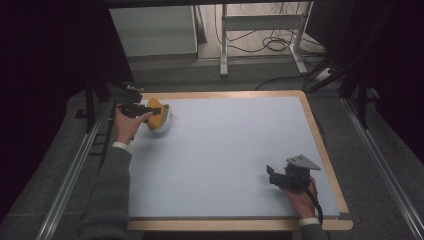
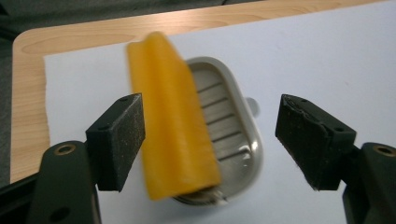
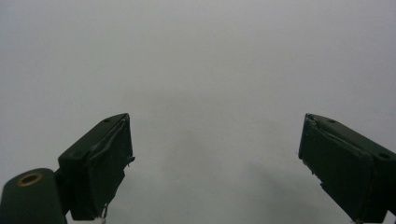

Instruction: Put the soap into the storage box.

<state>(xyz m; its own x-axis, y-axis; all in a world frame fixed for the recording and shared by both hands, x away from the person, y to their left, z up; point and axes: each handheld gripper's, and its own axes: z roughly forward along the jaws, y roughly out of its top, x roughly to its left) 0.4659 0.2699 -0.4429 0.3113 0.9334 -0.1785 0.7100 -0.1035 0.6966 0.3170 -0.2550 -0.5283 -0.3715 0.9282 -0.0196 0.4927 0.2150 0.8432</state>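
An orange soap-like bar (image 2: 173, 126) leans on edge in a white ribbed dish (image 2: 229, 135), slightly blurred. My left gripper (image 2: 210, 126) is open around it; the bar sits close to the left pad (image 2: 123, 140) and well clear of the right one. From above, the bar (image 1: 156, 111) and dish (image 1: 164, 125) lie at the mat's far left corner, with the left gripper (image 1: 148, 109) reaching in from the left. My right gripper (image 1: 270, 175) rests open near the front right of the mat, and its jaws (image 3: 215, 140) hold nothing over bare mat.
A pale blue-grey mat (image 1: 225, 150) covers a wooden board (image 1: 327, 165) with rounded corners. Metal rails (image 1: 70, 175) run along both sides. Beyond the far edge are a white cabinet (image 1: 152, 30), a table frame (image 1: 224, 45) and cables on the floor.
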